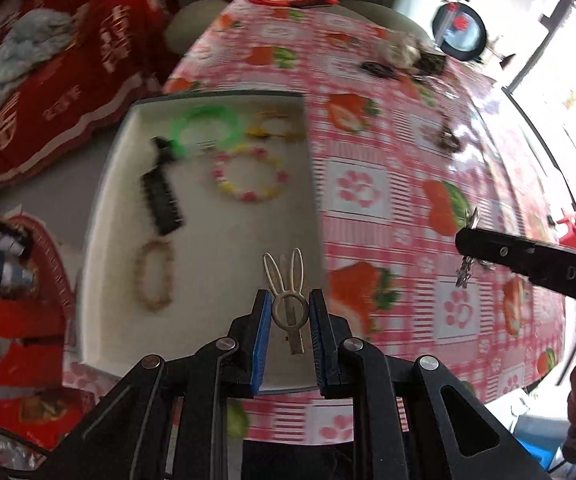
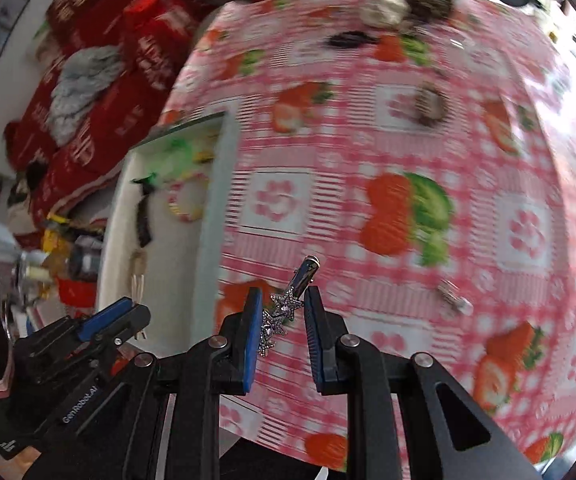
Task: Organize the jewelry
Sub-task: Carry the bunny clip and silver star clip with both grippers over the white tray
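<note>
Strawberry tablecloth (image 1: 368, 184), mostly bare right of tray (image 1: 312, 208) wall. Left gripper (image 1: 290, 312) clenched on bunny clip (image 1: 288, 300) above tray's near edge; right gripper (image 2: 280, 316) clamped on star clip (image 2: 282, 312) over cloth.

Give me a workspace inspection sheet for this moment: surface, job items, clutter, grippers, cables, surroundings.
Surface: table with pink strawberry tablecloth.
Job's things: white tray holding green ring, beaded bracelet, black comb clip; loose pieces at table's far edge.
Clutter: small clip left on the cloth.
Grippers: left gripper shut on bunny hair clip above the tray; right gripper shut on star hair clip.
Cables: nothing seen.
Surroundings: red cushions, grey cloth.
</note>
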### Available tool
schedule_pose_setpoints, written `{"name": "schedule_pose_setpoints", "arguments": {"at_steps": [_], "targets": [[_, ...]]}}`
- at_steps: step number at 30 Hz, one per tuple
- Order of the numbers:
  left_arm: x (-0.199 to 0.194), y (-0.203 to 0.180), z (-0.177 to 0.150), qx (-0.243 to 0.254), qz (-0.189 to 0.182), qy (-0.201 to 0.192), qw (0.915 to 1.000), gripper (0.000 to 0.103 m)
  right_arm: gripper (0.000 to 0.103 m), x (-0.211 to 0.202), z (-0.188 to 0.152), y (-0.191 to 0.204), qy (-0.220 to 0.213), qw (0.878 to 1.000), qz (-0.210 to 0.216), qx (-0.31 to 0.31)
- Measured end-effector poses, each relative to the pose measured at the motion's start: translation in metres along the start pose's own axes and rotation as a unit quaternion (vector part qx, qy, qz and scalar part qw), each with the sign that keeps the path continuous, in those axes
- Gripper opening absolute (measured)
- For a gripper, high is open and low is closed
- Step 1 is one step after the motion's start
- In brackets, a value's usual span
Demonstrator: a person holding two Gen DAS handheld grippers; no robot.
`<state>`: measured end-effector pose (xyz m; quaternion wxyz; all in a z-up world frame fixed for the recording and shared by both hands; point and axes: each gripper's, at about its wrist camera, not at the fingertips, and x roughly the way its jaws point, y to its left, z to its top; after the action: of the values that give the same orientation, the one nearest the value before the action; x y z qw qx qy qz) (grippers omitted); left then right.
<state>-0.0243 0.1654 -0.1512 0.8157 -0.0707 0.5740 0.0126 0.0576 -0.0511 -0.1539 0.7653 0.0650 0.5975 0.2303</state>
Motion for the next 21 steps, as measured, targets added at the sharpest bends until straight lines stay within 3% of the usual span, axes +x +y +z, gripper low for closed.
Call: {"name": "schedule_pose_setpoints", "arguments": {"at_steps": [13, 21], "targets": [[0.036, 0.043, 0.017, -0.027, 0.007, 0.007, 0.9996, 0.026, 0.023, 0.059, 0.061, 0.081, 0.022, 0.997, 0.041, -0.063], [0.058, 0.052, 0.027, -0.019, 0.009, 0.019, 0.9996, 0.026, 0.023, 0.105, 0.089, 0.108, 0.05, 0.994, 0.031, -0.089]]}}
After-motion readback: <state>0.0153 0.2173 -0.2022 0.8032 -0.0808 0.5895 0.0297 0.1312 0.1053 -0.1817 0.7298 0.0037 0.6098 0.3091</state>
